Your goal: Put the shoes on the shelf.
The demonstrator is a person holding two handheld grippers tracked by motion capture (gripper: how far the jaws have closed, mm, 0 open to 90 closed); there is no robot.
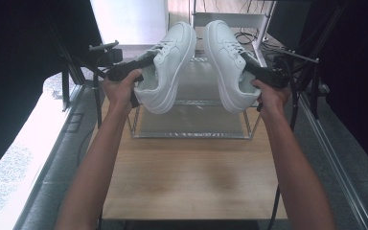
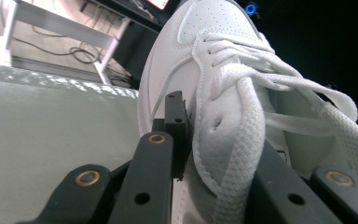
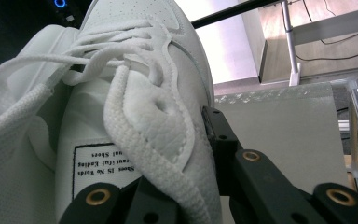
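Observation:
Two white lace-up sneakers hang in the air above a two-level rack (image 1: pixel 191 135). My left gripper (image 1: pixel 143 61) is shut on the collar of the left sneaker (image 1: pixel 168 60), toe pointing up and away. My right gripper (image 1: pixel 250 64) is shut on the collar of the right sneaker (image 1: pixel 227 60), also toe up. In the left gripper view the jaws pinch the left sneaker (image 2: pixel 214 84) wall beside the laces. In the right gripper view the jaws clamp the right sneaker (image 3: pixel 135 107) near its tongue, whose inner label shows.
The rack of metal legs and translucent shelves stands at the far half of the wooden table (image 1: pixel 187 177). Tripod stands (image 1: pixel 98 62) flank the table left and right. Dark curtains hang on both sides. Cables (image 1: pixel 249 36) and a white frame lie behind the rack.

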